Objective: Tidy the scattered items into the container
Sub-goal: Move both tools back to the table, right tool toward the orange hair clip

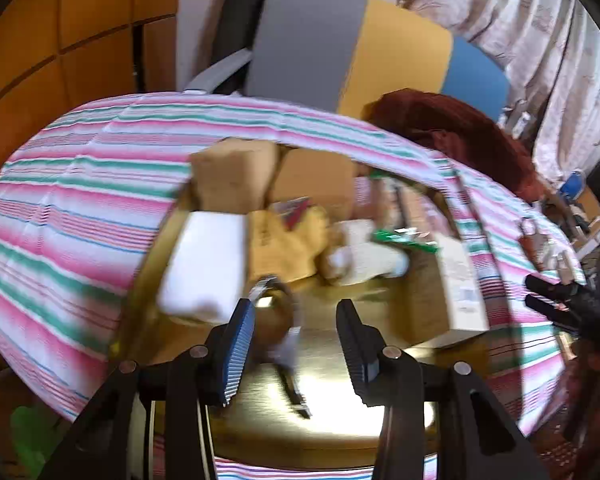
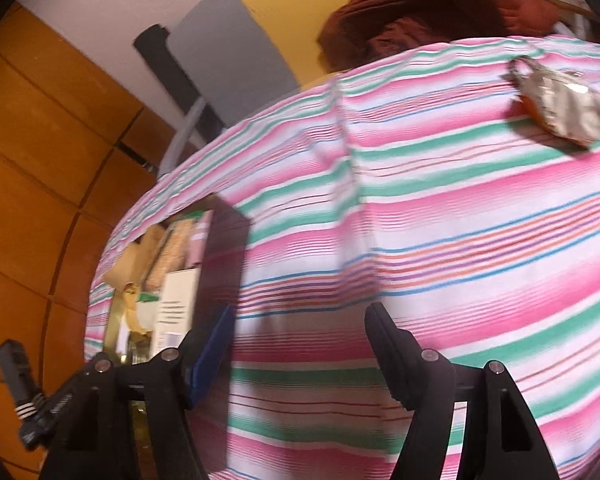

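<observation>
A gold container sits on a pink and green striped cloth. It holds a white box, a brown paper bag, a yellow bag and a green packet. My left gripper is open above it. A blurred wristwatch lies between the fingers, close to the left pad and clear of the right one. My right gripper is open over bare cloth with nothing between its fingers. A silver foil packet lies on the cloth far ahead to its right. The container is off to its left.
A red-brown garment lies at the table's far edge. Behind it stands a grey, yellow and blue panel. Orange wood panelling is at the left, curtains at the right. The right gripper shows at the left wrist view's right edge.
</observation>
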`<state>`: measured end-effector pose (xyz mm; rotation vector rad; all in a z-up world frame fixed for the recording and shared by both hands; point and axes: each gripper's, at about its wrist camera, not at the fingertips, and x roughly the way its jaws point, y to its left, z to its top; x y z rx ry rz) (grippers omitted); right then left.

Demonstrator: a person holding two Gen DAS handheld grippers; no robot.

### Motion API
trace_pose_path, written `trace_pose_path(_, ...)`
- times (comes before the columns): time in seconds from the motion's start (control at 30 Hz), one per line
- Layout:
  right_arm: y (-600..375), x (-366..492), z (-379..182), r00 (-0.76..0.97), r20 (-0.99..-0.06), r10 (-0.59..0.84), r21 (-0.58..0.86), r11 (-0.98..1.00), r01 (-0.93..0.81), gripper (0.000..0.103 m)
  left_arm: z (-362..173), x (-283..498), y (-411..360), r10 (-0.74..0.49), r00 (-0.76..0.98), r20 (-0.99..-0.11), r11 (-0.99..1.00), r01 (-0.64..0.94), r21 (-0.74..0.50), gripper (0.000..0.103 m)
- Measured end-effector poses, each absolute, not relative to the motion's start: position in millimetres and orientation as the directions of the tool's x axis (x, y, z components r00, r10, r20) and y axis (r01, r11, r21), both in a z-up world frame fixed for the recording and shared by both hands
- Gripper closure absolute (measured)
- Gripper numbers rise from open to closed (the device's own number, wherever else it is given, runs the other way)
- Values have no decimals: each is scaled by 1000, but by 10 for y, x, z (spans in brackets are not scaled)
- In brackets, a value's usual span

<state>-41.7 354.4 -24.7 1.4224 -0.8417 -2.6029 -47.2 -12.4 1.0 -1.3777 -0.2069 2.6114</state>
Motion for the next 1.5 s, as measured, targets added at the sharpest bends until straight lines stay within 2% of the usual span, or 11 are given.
trace_pose_path(0.13, 3824, -393, -244, -550, -800, -240, 430, -869, -245, 24, 106, -472, 178, 293, -540, -789, -956, -166, -241, 60)
trace_pose_path(0.4, 4695, -319, -41, -543, -836, -82, 331, -865, -378, 17, 272, -348, 986, 419, -484, -768, -898, -343, -274, 60)
trace_pose_path(0.47, 4967, -309, 4, -531, -847, -35, 301, -854, -423, 13, 288, -308, 1123, 446, -469, -763, -884, -366, -292, 60)
trace_pose_path(0.6, 5559, -281, 12, -421, -900, 111, 179, -787, -590, 9, 288, -255, 1362, 484, -427, -764, -857, -405, -317, 60)
trace_pose_path(0.7, 5917, -237, -78, -326, -935, 137, 132, -719, -682, 7, 274, -229, 1515, 502, -406, -764, -841, -434, -323, 60)
trace_pose_path(0.87, 6406, -18, -333, -246, -966, 75, 164, -558, -814, 5, 201, -153, 1616, 528, -366, -767, -820, -454, -348, 60)
trace_pose_path(1.0, 6467, 75, -621, -267, -960, -82, 274, -463, -843, 3, 144, -140, 1571, 531, -360, -767, -822, -438, -363, 60)
trace_pose_path(1.07, 6420, 51, -646, -253, -964, -79, 259, -478, -839, 1, 128, -156, 1520, 535, -361, -764, -824, -424, -376, 60)
trace_pose_path(1.13, 6337, -13, -621, -256, -963, -88, 265, -504, -822, 0, 117, -170, 1475, 530, -371, -762, -831, -405, -381, 60)
trace_pose_path(1.3, 5992, -236, -569, -338, -919, -203, 393, -526, -754, 0, 87, -186, 1410, 527, -379, -760, -839, -376, -394, 60)
trace_pose_path(1.5, 5076, -734, -439, -359, -872, -332, 485, -680, -550, 0, 87, -158, 1415, 529, -383, -757, -837, -383, -390, 60)
